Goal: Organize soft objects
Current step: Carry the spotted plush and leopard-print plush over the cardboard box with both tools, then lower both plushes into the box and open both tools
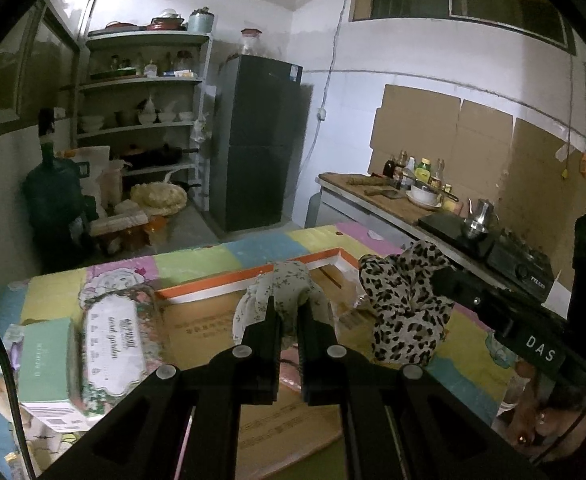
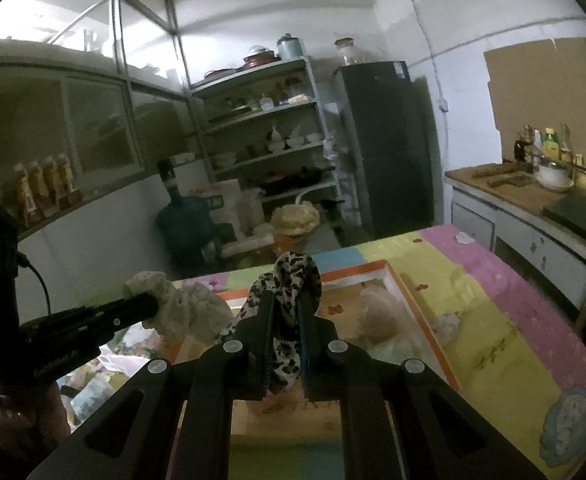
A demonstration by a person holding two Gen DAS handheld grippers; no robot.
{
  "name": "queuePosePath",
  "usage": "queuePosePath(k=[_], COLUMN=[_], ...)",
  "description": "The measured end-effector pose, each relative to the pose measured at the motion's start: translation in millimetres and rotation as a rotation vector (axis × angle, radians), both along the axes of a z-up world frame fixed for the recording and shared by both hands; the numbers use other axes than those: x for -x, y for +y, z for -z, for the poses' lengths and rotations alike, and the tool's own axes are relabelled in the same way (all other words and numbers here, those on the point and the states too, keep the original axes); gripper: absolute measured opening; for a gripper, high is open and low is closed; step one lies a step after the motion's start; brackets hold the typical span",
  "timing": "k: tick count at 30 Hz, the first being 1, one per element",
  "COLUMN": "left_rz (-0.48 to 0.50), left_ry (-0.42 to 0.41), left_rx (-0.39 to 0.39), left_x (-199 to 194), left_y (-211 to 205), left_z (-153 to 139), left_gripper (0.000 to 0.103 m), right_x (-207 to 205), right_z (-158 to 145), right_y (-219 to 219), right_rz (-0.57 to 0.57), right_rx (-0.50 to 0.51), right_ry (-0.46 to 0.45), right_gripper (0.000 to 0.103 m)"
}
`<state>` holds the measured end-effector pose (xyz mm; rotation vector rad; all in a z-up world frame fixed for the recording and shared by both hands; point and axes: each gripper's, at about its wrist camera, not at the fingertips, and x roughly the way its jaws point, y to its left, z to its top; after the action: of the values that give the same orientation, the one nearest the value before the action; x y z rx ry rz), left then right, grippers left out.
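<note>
My left gripper [image 1: 287,306] is shut on a pale floral scrunchie [image 1: 289,284], holding it above the open cardboard box [image 1: 213,332] with an orange and white rim. My right gripper [image 2: 287,298] is shut on a leopard-print scrunchie [image 2: 297,272], also over the box [image 2: 413,304]. In the left wrist view the leopard scrunchie [image 1: 405,304] hangs from the right gripper's black fingers [image 1: 465,288] at the right. In the right wrist view the floral scrunchie [image 2: 181,308] sits at the tip of the left gripper [image 2: 149,306]. A fuzzy beige soft thing [image 2: 381,316] lies inside the box.
The box rests on a pastel patchwork cloth [image 2: 505,312] over the table. Two printed cartons [image 1: 109,356] lie left of the box. A counter [image 1: 397,204] with bottles, a bowl and a stove runs along the right. A dark fridge [image 1: 261,140] and shelves [image 1: 141,120] stand behind.
</note>
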<state>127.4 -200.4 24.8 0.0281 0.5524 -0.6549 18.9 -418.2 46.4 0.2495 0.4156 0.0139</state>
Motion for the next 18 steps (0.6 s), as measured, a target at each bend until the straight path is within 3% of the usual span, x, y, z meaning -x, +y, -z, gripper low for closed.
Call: queuePosePath(k=[18], left_rz=[-0.001], left_ry=[0.097], left_rx=[-0.038], left_x=[-30.2], left_y=[-28.1], left_z=[35.2], left_gripper=[0.007], right_x=[-21.6], right_z=[31.4], right_y=[-19.3], right_rz=[-0.007], right_rx=[-0.029], right_ry=[0.07], right_gripper=[0.011])
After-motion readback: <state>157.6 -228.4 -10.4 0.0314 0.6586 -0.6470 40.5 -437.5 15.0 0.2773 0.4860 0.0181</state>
